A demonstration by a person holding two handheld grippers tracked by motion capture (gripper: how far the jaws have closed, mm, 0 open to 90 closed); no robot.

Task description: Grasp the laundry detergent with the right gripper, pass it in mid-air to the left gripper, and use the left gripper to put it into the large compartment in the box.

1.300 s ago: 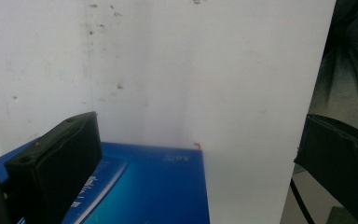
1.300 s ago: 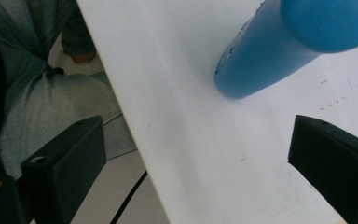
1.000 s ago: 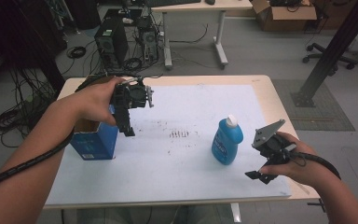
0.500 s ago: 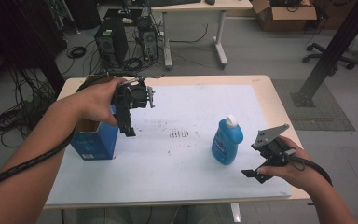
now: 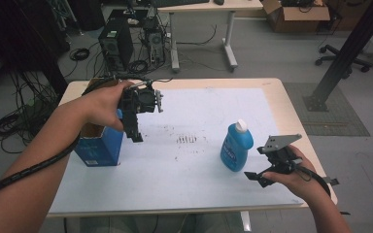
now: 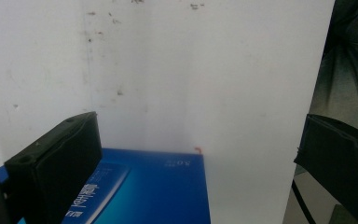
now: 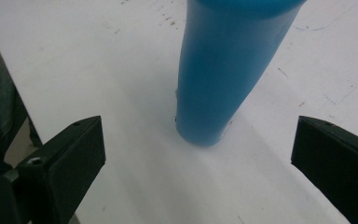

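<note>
A blue bottle [image 5: 234,148] with a white cap stands upright on the white tabletop [image 5: 189,184], right of centre. My right gripper [image 5: 258,177] sits just to its right near the front edge, open. In the right gripper view the bottle's lower body [image 7: 221,79] rises ahead, between my wide-apart jaws but short of them. A blue cardboard box [image 5: 99,145] with an open top stands at the table's left. My left gripper [image 5: 134,132] hangs open beside the box's right side, pointing down. In the left gripper view, the box's blue face [image 6: 144,186] lies below the jaws.
Small dark marks [image 5: 188,139] dot the middle of the tabletop. Behind the table, computer towers [image 5: 114,43] and loose cables [image 5: 9,126] lie on the floor. A black post [image 5: 345,53] stands at the far right, with a desk [image 5: 201,29] farther back.
My right gripper has drifted slightly toward the table's front edge, still open beside the bottle. The left gripper and the box have stayed put.
</note>
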